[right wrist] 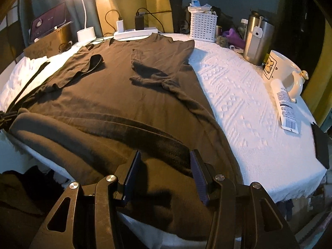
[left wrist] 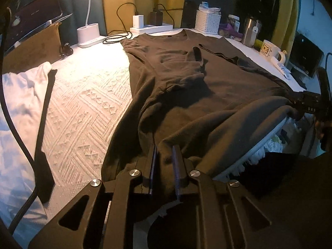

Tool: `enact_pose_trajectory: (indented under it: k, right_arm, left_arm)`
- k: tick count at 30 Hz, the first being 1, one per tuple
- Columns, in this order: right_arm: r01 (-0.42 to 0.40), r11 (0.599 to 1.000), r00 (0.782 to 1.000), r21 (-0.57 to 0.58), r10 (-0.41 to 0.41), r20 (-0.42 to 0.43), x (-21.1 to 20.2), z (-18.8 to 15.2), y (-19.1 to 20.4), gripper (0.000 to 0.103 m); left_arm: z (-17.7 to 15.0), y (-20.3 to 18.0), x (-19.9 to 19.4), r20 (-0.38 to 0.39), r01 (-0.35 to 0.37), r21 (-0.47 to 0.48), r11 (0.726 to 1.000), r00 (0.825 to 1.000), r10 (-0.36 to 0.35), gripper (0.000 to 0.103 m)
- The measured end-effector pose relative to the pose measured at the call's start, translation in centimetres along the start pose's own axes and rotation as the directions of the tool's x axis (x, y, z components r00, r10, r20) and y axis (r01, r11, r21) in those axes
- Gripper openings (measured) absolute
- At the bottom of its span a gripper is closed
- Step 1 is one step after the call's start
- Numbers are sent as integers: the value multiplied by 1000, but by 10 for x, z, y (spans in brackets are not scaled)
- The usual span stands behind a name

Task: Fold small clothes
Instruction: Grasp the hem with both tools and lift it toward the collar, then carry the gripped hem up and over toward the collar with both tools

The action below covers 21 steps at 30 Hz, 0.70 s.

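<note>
A dark brown T-shirt (left wrist: 207, 95) lies flat on the white textured tablecloth (left wrist: 87, 103), collar at the far side and both sleeves folded inward. Its near hem hangs over the table's front edge. My left gripper (left wrist: 164, 147) sits at the hem's left part, its jaws narrow, with a bunched fold of the shirt pinched between the pads. In the right wrist view the same T-shirt (right wrist: 134, 95) fills the middle. My right gripper (right wrist: 165, 153) stands open just over the hem's right part, with cloth below the gap and the pads apart from it.
Along the back stand a lamp base (left wrist: 88, 34), a power strip (left wrist: 151, 28) with chargers, a white basket (right wrist: 202, 28), a steel tumbler (right wrist: 257, 41) and a mug (right wrist: 282, 68). A tube (right wrist: 285, 108) lies at the right. A white garment (left wrist: 18, 103) and a black strap (left wrist: 44, 128) lie to the left.
</note>
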State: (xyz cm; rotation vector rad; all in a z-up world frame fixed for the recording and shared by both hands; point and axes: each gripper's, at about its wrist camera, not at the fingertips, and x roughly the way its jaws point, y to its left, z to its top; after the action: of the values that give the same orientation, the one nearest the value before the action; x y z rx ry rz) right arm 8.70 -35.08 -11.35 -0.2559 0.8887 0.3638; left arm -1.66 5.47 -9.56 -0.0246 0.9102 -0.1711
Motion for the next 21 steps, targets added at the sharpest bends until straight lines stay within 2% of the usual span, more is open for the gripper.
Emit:
enact_pose_trajectory:
  k: [3,5,6,9,11,12,14,15,16,21]
  right_arm:
    - [18,1000,1000,-5,-18,-2,2,1,1,56]
    - [57,998,998,7,-57,-4,6,0,-1,77]
    - [61,998,998,27,-61,2,8,0,-6,80]
    - [34,999,999,39,-35,15,9,-1,-10,79]
    - [6,1000,1000,24,-6,22,7,-2,-5,61]
    - [8,1000,1000,10,-8,22,5,-1,-2,57]
    - [9,1000,1000,5,-9,23,3,-2,-1,40]
    - [20,1000,1000,2,-20,22,2,-2,-1,34]
    - [20,1000,1000,1,-20,19,0,-2,-2,18]
    - [23,1000,999,-8,-22,39,-16,-4,-2,11]
  left_arm:
    - [-2,-2,0,3,-7,-1,1000,1000,7,20]
    - [-3,-4,2,2,-5,6,1000,1000,5,42]
    - [-3,-8,4,7,-14,17,1000,1000,14,43]
    - [-2,-15,10,7,-53,47,998,999,52,45]
    - [0,-16,11,10,-57,51,997,998,57,45]
    - [0,-17,11,10,-59,53,997,998,58,44]
    - [1,-21,9,19,-78,80,994,997,77,22]
    - [2,-23,6,25,-86,90,992,996,84,17]
    - [3,-23,2,31,-77,91,993,997,75,10]
    - [8,-24,-22,90,-66,75,995,994,59,9]
